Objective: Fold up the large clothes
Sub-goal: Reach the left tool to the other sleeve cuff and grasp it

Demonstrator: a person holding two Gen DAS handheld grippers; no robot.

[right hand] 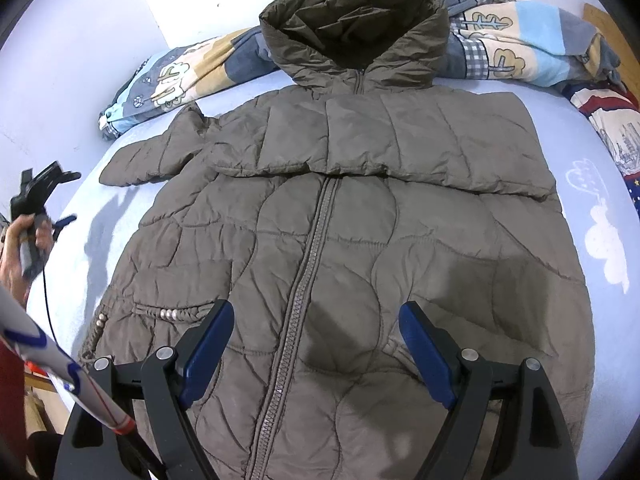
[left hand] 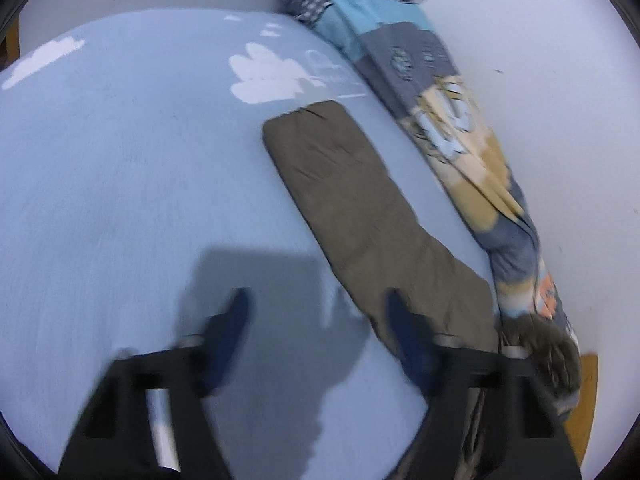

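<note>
One sleeve (right hand: 404,152) folded across chest of jacket (right hand: 340,264); other sleeve (left hand: 360,216) at 1 o'clock of your left gripper (left hand: 316,320), jaws half-wide, empty. Right gripper (right hand: 316,344) wide over hem. Next: pinch cuff.

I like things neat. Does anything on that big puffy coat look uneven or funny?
Yes. On the olive-brown quilted hooded coat lying on the pale blue bedsheet, one sleeve is folded across the chest, but the other sleeve sticks out sideways, so the coat looks lopsided.

A pale blue bed sheet (right hand: 580,128) carries a spread olive quilted jacket (right hand: 360,240) and a rolled patterned blanket (right hand: 520,52).
</note>
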